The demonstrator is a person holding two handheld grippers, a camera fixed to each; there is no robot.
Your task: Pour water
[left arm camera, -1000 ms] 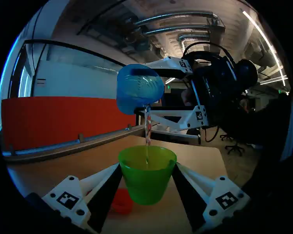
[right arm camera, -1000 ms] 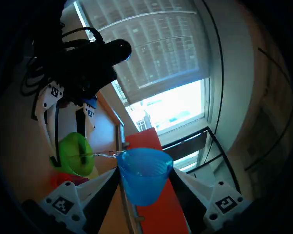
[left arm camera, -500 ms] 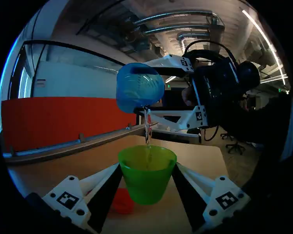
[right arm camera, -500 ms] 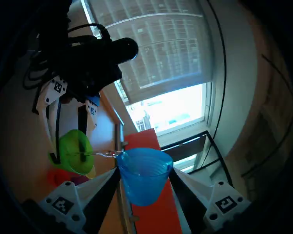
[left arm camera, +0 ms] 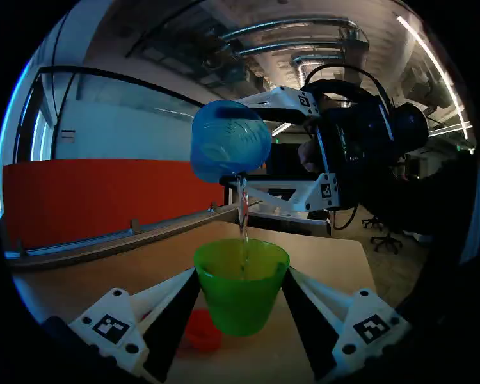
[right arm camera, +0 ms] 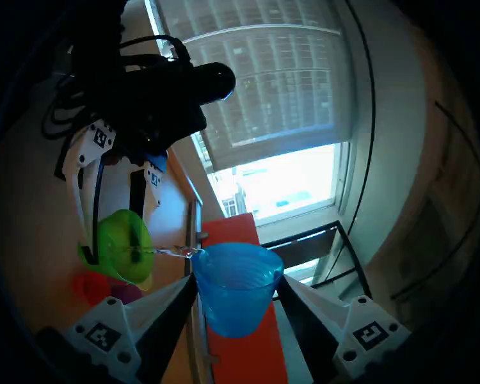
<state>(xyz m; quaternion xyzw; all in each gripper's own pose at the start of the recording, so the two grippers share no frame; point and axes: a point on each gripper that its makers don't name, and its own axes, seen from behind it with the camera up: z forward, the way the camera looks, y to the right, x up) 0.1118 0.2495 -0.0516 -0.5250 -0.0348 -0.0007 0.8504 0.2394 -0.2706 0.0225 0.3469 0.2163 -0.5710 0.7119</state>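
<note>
In the left gripper view my left gripper (left arm camera: pixel 241 301) is shut on a green cup (left arm camera: pixel 241 291), held upright above a wooden table (left arm camera: pixel 137 269). Over it the blue cup (left arm camera: pixel 230 142) is tipped on its side, and a thin stream of water (left arm camera: pixel 242 214) falls from its rim into the green cup. The right gripper (left arm camera: pixel 265 147) clamps the blue cup from the right. In the right gripper view my right gripper (right arm camera: pixel 237 301) is shut on the blue cup (right arm camera: pixel 235 296), with the water (right arm camera: pixel 169 252) running toward the green cup (right arm camera: pixel 120 246) held by the left gripper (right arm camera: pixel 115 217).
A small red cup (left arm camera: pixel 203 328) lies on the table just left of the green cup. An orange partition (left arm camera: pixel 93 195) with a rail stands behind the table. A person's dark sleeve (left arm camera: pixel 406 211) and office chairs are at the right. A bright window (right arm camera: pixel 278 179) faces the right gripper view.
The blue cup has tipped slightly further and risen a little; the water keeps flowing. The green cup has stayed in place.
</note>
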